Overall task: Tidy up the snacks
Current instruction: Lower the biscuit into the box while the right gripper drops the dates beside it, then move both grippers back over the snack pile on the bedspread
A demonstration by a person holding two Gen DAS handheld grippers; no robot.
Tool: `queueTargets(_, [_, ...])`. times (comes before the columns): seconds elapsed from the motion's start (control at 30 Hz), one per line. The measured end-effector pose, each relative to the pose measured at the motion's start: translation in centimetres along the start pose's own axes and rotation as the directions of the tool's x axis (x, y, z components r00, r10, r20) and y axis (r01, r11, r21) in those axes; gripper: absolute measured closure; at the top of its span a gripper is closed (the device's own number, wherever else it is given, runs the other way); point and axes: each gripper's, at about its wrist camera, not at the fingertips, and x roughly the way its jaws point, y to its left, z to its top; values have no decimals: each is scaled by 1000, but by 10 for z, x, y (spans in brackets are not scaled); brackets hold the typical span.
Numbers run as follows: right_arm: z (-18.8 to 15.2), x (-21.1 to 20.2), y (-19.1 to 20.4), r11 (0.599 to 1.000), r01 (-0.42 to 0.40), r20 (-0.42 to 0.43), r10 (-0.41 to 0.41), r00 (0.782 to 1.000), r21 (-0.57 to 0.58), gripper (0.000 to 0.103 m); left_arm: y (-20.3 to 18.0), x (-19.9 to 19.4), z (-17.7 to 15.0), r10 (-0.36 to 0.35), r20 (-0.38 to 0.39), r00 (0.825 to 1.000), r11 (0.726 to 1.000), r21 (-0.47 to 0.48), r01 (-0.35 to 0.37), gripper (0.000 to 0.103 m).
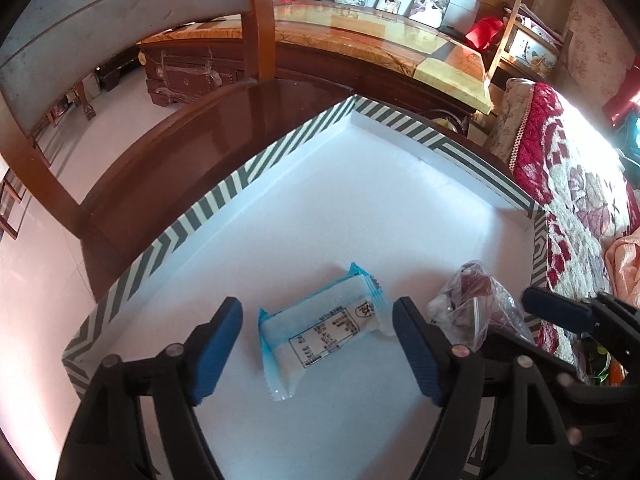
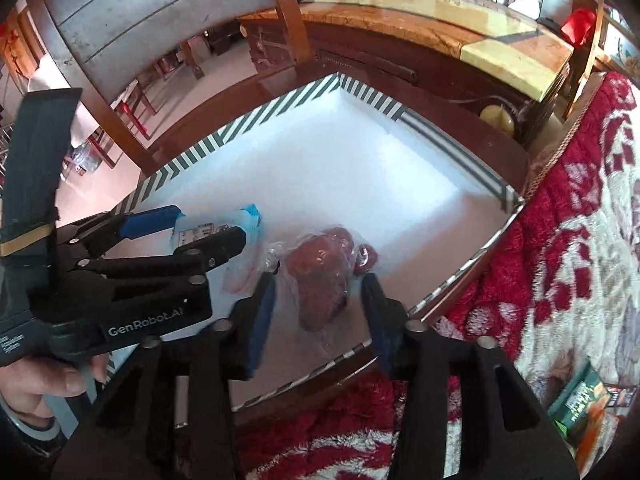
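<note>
A: Right, both snacks lie inside the striped box [image 1: 208, 204]; the blue packet [image 1: 320, 320] lies flat on its white floor.
B: Left claw [image 1: 316, 340] spread wide around it, pads clear. Right claw [image 2: 320, 304] also spread, straddling the clear bag [image 2: 324, 276] just beside the packet, not pinching.

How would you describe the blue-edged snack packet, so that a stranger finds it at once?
Look into the shallow white box with the striped rim on the brown wooden seat. Two snacks lie near its front: the packet lies flat between the open left gripper fingers. Unlike the crumpled clear bag of reddish snacks beside it, it is rectangular, whitish, with light-blue ends and a printed label.
</note>
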Motion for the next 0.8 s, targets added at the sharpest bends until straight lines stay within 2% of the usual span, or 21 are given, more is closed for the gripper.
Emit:
queueTargets(0.03, [0, -4, 0, 1000, -2, 11, 2, 1000, 1, 51, 0, -1, 0, 7, -1, 1000, 1000, -2, -7, 16])
queueTargets(0.43, [-15, -41, 0, 999, -30, 72, 27, 997, 42, 50, -10, -31, -9, 15, 60, 998, 1000, 26, -16, 15])
queueTargets(0.8, [-56, -75, -17, 993, -11, 106, -1, 994, 116, 50, -61, -58, -30, -63, 71, 995, 992, 117, 54, 14])
